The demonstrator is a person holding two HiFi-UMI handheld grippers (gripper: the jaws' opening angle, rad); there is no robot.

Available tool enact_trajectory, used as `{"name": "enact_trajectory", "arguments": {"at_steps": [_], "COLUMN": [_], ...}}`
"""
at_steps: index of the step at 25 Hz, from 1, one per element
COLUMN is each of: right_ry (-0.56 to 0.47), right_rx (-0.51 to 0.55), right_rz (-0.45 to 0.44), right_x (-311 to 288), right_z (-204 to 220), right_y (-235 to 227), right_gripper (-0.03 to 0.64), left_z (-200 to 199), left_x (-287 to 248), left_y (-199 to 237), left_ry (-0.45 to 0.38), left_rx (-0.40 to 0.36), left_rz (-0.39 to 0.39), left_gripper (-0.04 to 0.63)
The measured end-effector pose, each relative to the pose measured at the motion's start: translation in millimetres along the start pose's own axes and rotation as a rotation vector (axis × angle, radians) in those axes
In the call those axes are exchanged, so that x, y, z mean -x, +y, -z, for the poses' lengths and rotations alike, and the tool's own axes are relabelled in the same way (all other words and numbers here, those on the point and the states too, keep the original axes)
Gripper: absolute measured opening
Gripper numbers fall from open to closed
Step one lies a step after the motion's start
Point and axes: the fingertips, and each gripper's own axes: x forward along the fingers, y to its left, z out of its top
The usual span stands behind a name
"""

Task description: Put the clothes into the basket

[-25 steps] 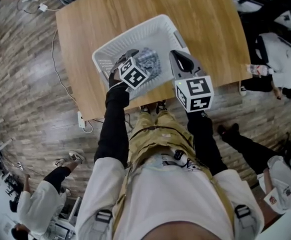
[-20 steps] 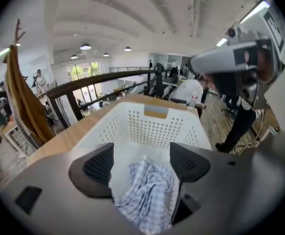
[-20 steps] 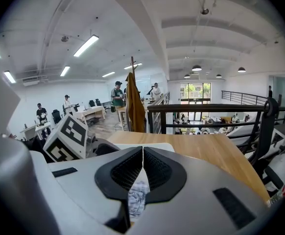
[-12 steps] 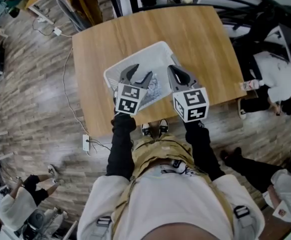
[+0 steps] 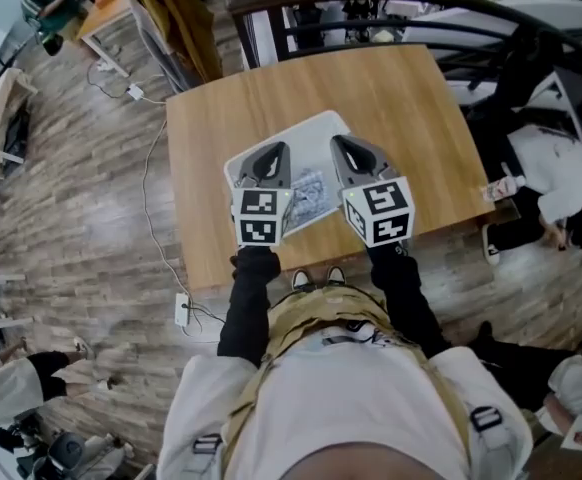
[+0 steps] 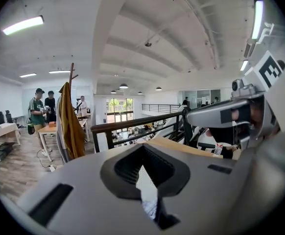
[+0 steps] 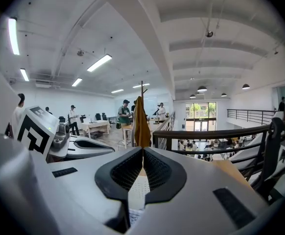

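While the clothes [image 5: 309, 190] lie bunched in the basket [image 5: 316, 128] on the counter [image 5: 401, 88], just below and between the two, the left tongs [image 5: 274, 153] and the right tongs [image 5: 341, 146] hover pinched together on nothing, both about equally near.

The room is bright. Long ceiling lights [image 6: 24, 24] glow at 10 and 2 o'clock in the left gripper view, so white that they look washed out. Daylight comes through far windows [image 7: 201, 109] near 3 o'clock in the right gripper view.

Both gripper views are round with black corners, and straight lines bend near the edges. The left gripper [image 6: 143, 146] and right gripper [image 7: 143, 149] fill 6 o'clock and look soft and fuzzy.

In the head view the floor [image 5: 71, 198] shines pale at 9 o'clock. The table [image 5: 401, 98] is evenly lit.
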Motion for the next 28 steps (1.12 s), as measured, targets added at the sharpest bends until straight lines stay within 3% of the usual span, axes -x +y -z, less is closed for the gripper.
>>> {"name": "enact_trajectory", "arguments": {"at_steps": [10, 17, 28], "right_ry": [-0.073, -0.130, -0.165], "right_rx": [0.027, 0.041, 0.043], "right_rz": [-0.003, -0.014, -0.007], "right_x": [-3.1, -1.5, 0.3], "right_z": [-32.6, -51.1, -54.8], "right_y": [0.3, 7.5, 6.6], "right_gripper": [0.022, 0.021, 0.021], "left_z": [-30.1, -54.7, -67.1], "left_x": [15.5, 24.3, 29.4], "left_y": [9.9, 5.3, 3.3], "left_ry": [-0.073, -0.131, -0.182], "left_rx": [0.095, 0.055, 0.066], "left_rz": [-0.066, -0.062, -0.071], "left_gripper": [0.002, 0.002, 0.001]}}
